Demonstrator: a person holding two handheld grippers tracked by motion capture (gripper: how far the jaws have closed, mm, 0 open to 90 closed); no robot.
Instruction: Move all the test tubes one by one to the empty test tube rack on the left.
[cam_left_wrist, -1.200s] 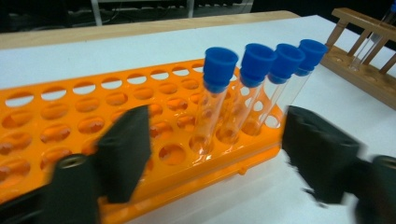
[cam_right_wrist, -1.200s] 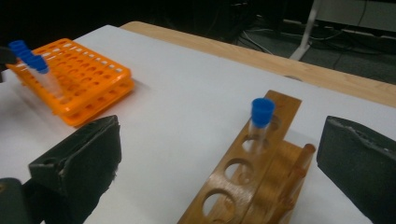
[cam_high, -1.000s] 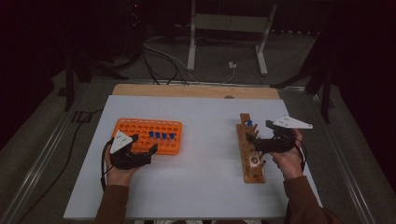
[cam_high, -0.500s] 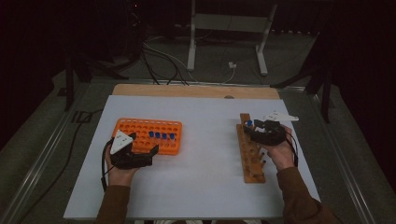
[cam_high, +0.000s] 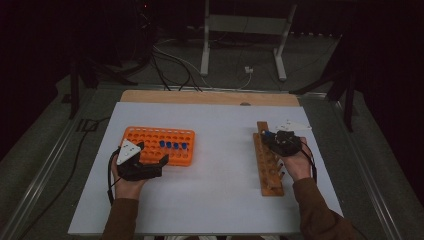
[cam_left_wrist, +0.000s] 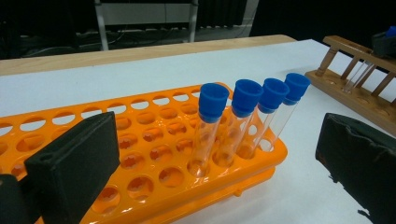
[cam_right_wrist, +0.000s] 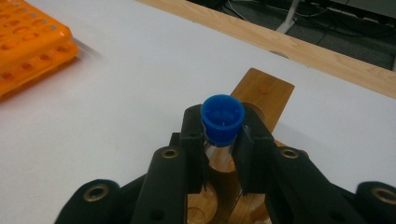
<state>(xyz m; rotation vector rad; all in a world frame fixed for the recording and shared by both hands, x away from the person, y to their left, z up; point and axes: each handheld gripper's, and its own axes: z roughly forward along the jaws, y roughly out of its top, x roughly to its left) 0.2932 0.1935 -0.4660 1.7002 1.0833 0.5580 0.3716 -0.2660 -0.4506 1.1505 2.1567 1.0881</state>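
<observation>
My right gripper (cam_right_wrist: 223, 140) is shut on a clear tube with a blue cap (cam_right_wrist: 223, 114). Its jaws have just been closing on that tube, which stands in a hole at the far end of the wooden rack (cam_right_wrist: 264, 91). In the high view the right gripper (cam_high: 272, 137) sits over that end of the wooden rack (cam_high: 267, 170). My left gripper (cam_high: 152, 152) rests at the front edge of the orange rack (cam_high: 150, 137). The left gripper (cam_left_wrist: 215, 163) is open, its jaws have just been opening, and nothing is gripped. Several blue-capped tubes (cam_left_wrist: 247, 98) stand in the orange rack (cam_left_wrist: 140, 140).
A white mat (cam_high: 220, 200) covers the table, with a bare wooden strip (cam_high: 210, 97) along its far edge. Beyond it are a metal stand (cam_high: 240, 45) and cables on the floor. White mat lies between the two racks.
My right gripper has come down to the far end of the wooden rack and its jaws have closed on the blue-capped tube. The left hand has stayed where it was.
</observation>
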